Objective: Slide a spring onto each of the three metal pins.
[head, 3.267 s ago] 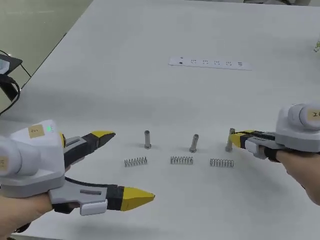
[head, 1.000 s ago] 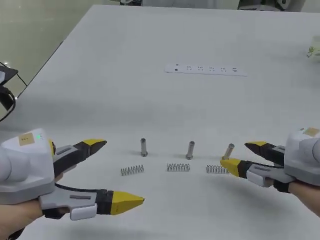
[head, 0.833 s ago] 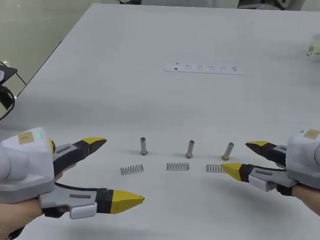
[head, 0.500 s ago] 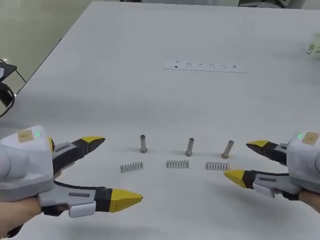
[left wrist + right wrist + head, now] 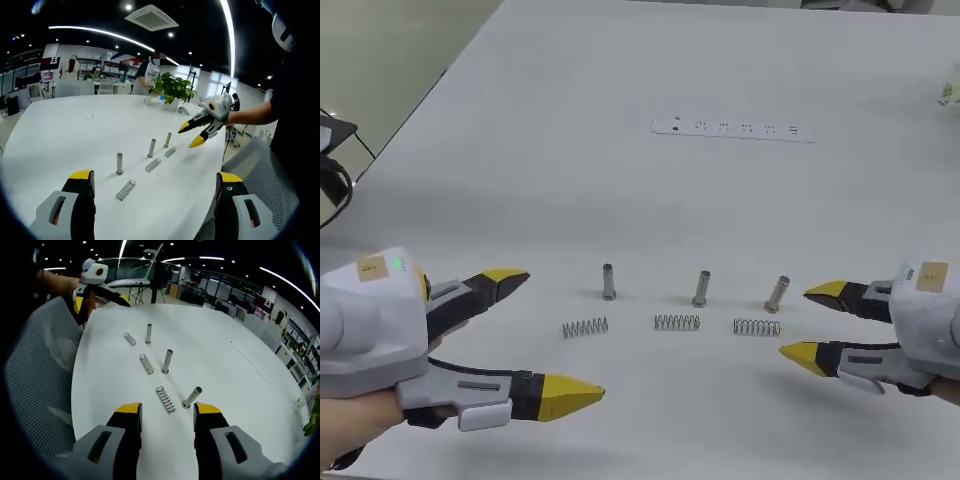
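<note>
Yellow-tipped, the left tool [image 5: 563, 333] hangs wide open and empty over the worktop [image 5: 620, 180]. Left spring [image 5: 585, 327], middle spring [image 5: 677, 322] and right spring [image 5: 757, 327] lie just before the three standing pins [image 5: 702, 288]. The right tool [image 5: 795, 322], part open and empty, has drawn back from the right spring. Tool stickers [image 5: 370, 268] are unreadable.

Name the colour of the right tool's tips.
Yellow, ahead of black bodies; the right tool shows it best in the head view.

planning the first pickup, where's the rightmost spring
In the head view, the rightmost spring lies flat just on the near side of the leaning pin, a little left of the open right gripper.
</note>
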Demonstrator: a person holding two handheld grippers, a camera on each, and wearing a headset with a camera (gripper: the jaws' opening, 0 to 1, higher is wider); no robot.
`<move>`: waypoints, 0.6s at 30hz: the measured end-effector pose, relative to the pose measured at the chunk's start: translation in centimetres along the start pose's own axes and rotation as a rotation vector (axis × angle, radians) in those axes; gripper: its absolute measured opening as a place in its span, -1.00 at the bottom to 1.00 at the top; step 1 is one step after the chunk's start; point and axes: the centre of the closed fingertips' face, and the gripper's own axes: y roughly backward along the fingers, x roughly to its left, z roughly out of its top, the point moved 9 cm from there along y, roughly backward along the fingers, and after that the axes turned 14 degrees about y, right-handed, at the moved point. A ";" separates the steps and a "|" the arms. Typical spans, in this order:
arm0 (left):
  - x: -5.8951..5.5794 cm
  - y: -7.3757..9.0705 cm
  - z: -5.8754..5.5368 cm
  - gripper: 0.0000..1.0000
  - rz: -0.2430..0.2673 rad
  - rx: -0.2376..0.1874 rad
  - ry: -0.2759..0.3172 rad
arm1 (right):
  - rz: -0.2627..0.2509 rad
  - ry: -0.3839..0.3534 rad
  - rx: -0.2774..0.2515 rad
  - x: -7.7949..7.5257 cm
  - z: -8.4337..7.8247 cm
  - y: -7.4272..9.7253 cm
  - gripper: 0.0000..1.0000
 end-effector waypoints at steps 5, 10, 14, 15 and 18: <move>0.0 0.1 -0.1 0.97 0.003 -0.001 0.000 | 0.040 0.055 0.017 -0.1 0.2 -0.4 -0.34; 0.1 0.2 -0.2 0.97 0.005 -0.001 -0.002 | 0.076 0.094 0.038 -0.1 0.4 -1.3 -0.40; 0.0 0.1 -0.2 0.97 0.006 -0.001 -0.002 | 0.118 0.117 0.053 -0.1 0.6 -2.3 -0.43; 0.0 0.0 -0.2 0.97 0.005 0.000 -0.002 | 0.126 0.115 0.055 -0.1 0.7 -2.5 -0.45; -0.2 -0.1 -0.1 0.97 0.001 -0.002 -0.003 | 0.148 0.127 0.075 -0.2 0.5 -3.3 -0.45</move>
